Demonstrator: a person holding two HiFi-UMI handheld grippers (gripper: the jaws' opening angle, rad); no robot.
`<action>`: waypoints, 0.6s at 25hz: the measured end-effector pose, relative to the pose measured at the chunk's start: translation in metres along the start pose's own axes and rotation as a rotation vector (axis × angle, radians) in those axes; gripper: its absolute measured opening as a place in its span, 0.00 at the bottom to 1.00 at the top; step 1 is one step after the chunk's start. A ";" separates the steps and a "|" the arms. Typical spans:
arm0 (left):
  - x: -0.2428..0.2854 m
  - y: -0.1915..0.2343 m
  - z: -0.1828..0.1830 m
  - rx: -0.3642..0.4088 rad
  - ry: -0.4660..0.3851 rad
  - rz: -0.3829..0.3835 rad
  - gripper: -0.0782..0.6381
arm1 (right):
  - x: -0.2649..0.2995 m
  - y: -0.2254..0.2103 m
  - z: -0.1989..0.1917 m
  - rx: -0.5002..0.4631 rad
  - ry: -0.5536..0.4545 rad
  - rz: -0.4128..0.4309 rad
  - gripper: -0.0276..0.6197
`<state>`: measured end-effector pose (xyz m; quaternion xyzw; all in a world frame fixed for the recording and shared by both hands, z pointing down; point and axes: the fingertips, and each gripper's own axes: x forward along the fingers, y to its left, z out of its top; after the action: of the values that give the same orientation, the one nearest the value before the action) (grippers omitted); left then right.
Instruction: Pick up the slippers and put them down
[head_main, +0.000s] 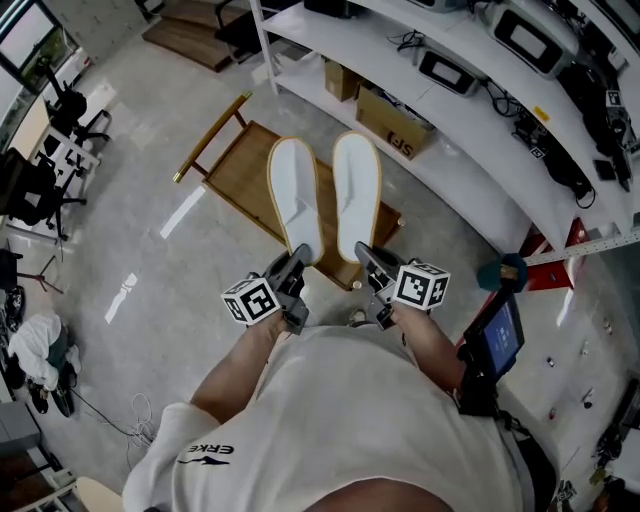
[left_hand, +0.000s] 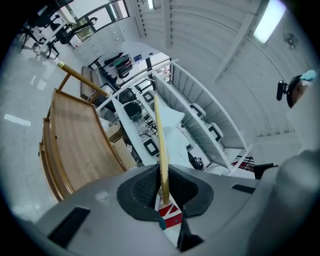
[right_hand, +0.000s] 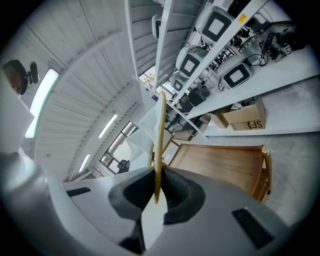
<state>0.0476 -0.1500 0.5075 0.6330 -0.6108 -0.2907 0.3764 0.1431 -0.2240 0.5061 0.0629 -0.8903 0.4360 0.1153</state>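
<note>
Over the wooden chair (head_main: 236, 172), the left gripper (head_main: 299, 258) pinches the left slipper (head_main: 294, 195) by its end, the right gripper (head_main: 366, 257) the right slipper (head_main: 357, 190); a cardboard box (head_main: 396, 124) beyond the chair hides its contents.

Hemmed in on the right by a white shelf (head_main: 470, 170) loaded with devices (head_main: 445, 70), cardboard box (head_main: 395, 128) underneath; blocked below by a wooden chair (head_main: 240, 175); open leftward over bare floor (head_main: 150, 250).
</note>
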 end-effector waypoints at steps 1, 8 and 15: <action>-0.002 -0.004 0.004 0.004 -0.007 -0.012 0.16 | 0.000 0.006 0.002 -0.003 -0.012 0.007 0.09; -0.010 -0.019 0.022 0.022 -0.015 -0.065 0.16 | -0.001 0.033 0.010 -0.008 -0.071 0.029 0.09; -0.006 -0.027 0.034 0.023 -0.007 -0.104 0.16 | -0.003 0.045 0.020 -0.023 -0.107 0.035 0.09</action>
<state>0.0343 -0.1492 0.4662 0.6672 -0.5818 -0.3050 0.3511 0.1334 -0.2124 0.4594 0.0695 -0.9011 0.4238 0.0606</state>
